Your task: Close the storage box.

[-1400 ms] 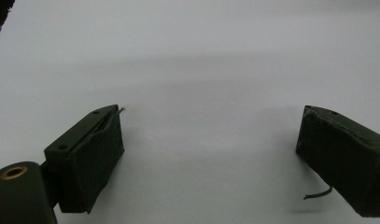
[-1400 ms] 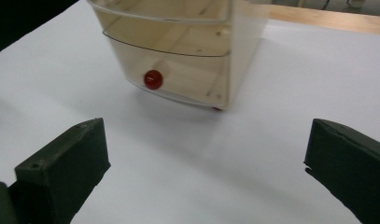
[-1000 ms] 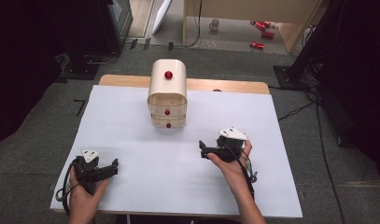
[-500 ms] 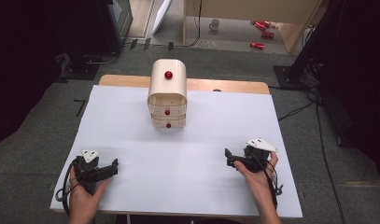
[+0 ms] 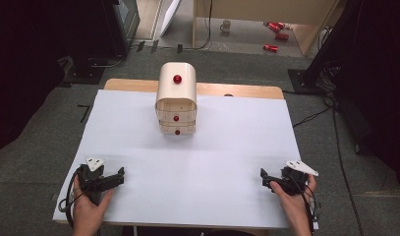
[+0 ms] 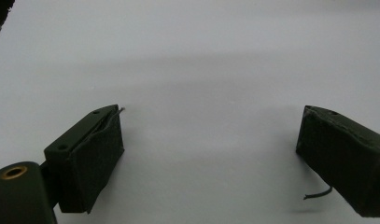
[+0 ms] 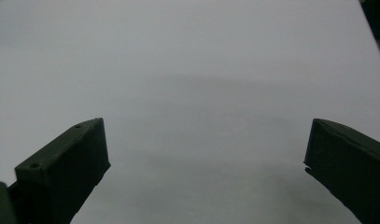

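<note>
While both grippers rest wide open, empty, at near table (image 5: 138, 128) corners – left gripper (image 5: 120, 176), right gripper (image 5: 264, 179) – we see drawer chest (image 5: 177, 101) well apart, far-centre. We'd approach 1 red knob (image 5: 177, 132) squarely.

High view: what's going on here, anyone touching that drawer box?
No. A person holds a two-jaw gripper in each hand near the front edge of the white table. The left gripper and right gripper both rest low with jaws open and nothing between them. The small cream drawer box with red knobs stands alone at the back centre, drawers shut, well apart from both grippers.
</note>
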Demonstrator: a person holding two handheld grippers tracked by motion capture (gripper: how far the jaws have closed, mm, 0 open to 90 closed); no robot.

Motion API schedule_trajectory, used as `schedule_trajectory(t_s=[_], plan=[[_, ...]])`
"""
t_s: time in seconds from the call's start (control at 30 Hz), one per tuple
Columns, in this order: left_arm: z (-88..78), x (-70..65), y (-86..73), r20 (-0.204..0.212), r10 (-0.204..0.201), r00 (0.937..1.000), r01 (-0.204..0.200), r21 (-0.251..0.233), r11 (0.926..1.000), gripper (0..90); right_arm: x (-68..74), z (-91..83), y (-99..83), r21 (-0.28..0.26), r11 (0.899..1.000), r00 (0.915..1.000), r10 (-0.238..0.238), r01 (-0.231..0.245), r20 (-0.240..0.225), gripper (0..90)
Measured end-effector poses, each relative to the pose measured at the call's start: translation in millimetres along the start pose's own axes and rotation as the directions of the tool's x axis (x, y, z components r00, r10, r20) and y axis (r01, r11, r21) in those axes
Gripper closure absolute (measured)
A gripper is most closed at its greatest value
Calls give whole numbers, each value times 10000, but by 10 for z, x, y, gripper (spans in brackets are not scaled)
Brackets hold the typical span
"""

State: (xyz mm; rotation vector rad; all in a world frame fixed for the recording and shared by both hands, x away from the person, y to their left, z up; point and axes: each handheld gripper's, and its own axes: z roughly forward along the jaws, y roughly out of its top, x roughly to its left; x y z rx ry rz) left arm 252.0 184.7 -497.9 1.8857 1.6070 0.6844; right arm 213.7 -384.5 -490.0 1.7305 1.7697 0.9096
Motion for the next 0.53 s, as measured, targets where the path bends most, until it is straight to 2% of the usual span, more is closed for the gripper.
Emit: schedule_trajectory(t_s=[0.17,0.27,0.3,0.33,0.47,0.53], plan=[[0,0,0,0,0,10000,0,-1,10000,73,-149,-88,-124,187,9998,9998,50,-53,192,0],[0,0,0,0,2,10000,-2,1,10000,73,-197,-103,-203,349,9993,9988,-165,148,464,0],[0,0,0,-3,5,10000,-5,0,10000,73,-208,-106,-218,335,9993,9991,-176,163,396,0],[0,0,0,0,2,10000,-2,1,10000,73,-206,-111,-223,279,9995,9994,-125,116,317,0],[0,0,0,1,-1,10000,1,0,10000,73,-146,-72,-230,523,9965,9954,-688,654,663,6],[-1,1,-1,1,2,10000,-2,2,10000,73,-143,-76,-235,485,9967,9953,-690,657,686,7]])
